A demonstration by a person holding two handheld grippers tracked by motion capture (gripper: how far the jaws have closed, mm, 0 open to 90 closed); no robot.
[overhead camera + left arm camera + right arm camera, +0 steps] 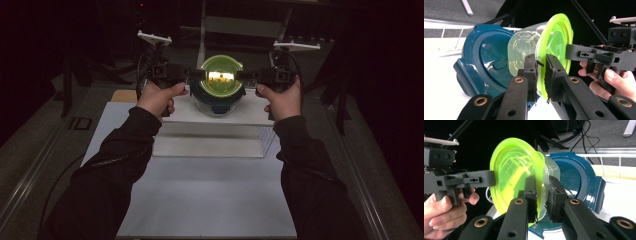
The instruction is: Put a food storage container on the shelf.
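Above the dark blue lid (218,102), the clear container (522,50) with its yellow-green lid (220,76) hung between both grippers: left gripper (541,75) and right gripper (542,195) each pinched the lid's rim from opposite sides, equally near.

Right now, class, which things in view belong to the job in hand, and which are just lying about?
In the job:
- green lid
- clear container
- left gripper
- right gripper

Lying about:
- blue lid
- white platform
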